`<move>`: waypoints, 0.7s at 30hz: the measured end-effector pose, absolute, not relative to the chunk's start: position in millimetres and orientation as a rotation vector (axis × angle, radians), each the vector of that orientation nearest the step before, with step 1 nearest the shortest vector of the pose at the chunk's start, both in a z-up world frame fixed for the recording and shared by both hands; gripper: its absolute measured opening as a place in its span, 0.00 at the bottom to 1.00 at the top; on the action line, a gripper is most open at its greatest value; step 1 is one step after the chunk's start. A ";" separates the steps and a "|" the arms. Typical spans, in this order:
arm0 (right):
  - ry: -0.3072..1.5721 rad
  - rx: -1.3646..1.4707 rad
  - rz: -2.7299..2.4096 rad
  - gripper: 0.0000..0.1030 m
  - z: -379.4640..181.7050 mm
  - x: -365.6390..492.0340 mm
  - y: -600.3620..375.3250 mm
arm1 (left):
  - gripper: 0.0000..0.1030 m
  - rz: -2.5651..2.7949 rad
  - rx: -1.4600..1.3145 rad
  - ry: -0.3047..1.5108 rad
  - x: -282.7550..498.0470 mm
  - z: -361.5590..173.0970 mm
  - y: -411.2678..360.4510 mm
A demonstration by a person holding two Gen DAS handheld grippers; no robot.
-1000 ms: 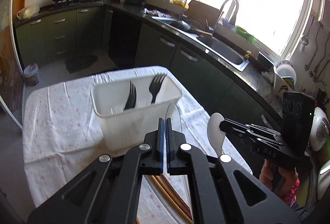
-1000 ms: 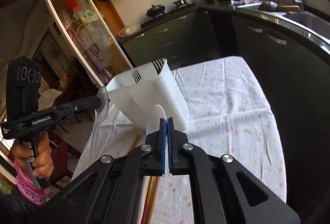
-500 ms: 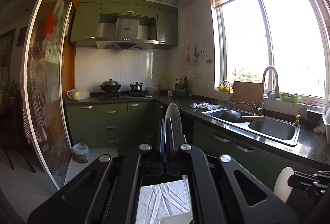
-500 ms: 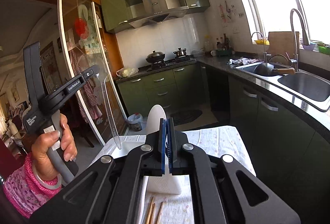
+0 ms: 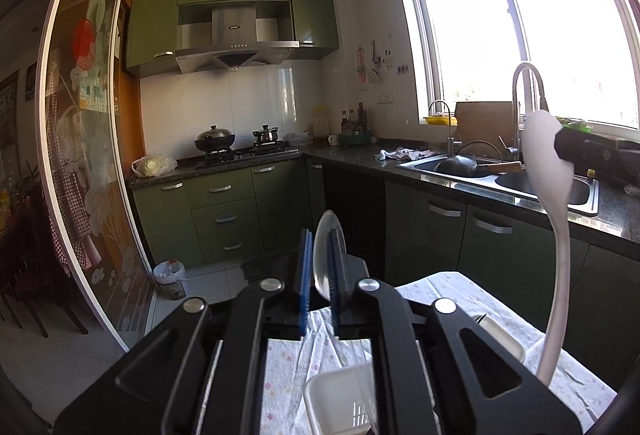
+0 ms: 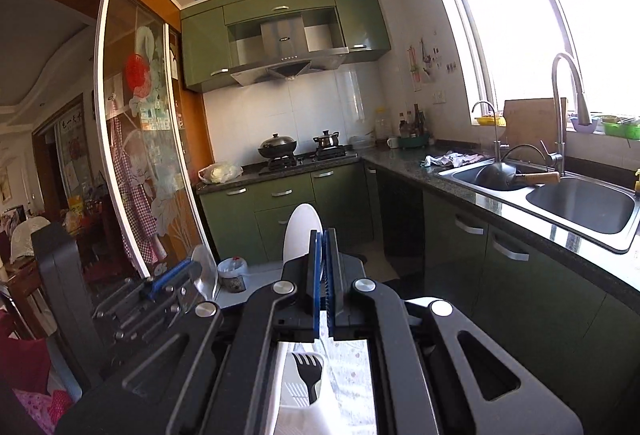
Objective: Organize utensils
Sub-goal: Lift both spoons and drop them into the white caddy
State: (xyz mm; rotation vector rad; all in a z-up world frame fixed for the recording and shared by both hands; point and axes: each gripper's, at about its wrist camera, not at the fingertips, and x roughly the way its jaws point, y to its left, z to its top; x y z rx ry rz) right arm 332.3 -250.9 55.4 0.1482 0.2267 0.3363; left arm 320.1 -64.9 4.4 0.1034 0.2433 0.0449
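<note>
From the left wrist view, the left gripper points out across the kitchen, its jaws having just been opening: a gap shows beside the blue pad, and a clear spoon stands upright between them, leaning on the right-hand finger, so the grip looks loosened rather than clenched. Below, at about six o'clock, sits the white utensil holder on the flowered tablecloth. Toward three o'clock a white spoon hangs bowl up, handle down. In the right wrist view, the left gripper appears at nine o'clock, and the right gripper is clamped tight on the white spoon, whose bowl rises behind its pads. At six o'clock a black fork stands in the holder.
</note>
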 end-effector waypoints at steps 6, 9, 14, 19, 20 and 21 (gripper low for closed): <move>0.160 0.097 0.260 0.03 51.9 353.8 -232.1 | 0.28 0.020 0.082 0.256 302.3 3.3 -56.5; 0.168 0.070 0.239 0.03 42.0 366.7 -220.8 | 0.28 0.007 0.067 0.261 292.4 7.7 -52.7; 0.207 0.052 0.250 0.03 17.2 373.5 -208.6 | 0.28 -0.011 0.068 0.270 276.9 10.2 -50.9; 0.233 0.031 0.268 0.05 -4.3 360.3 -205.9 | 0.28 -0.024 0.059 0.300 264.4 6.2 -50.9; 0.240 0.025 0.273 0.07 -6.3 357.7 -205.5 | 0.28 -0.028 0.053 0.309 262.1 5.0 -50.4; 0.245 0.019 0.276 0.11 -7.5 354.1 -205.4 | 0.28 -0.032 0.045 0.319 259.3 3.8 -49.3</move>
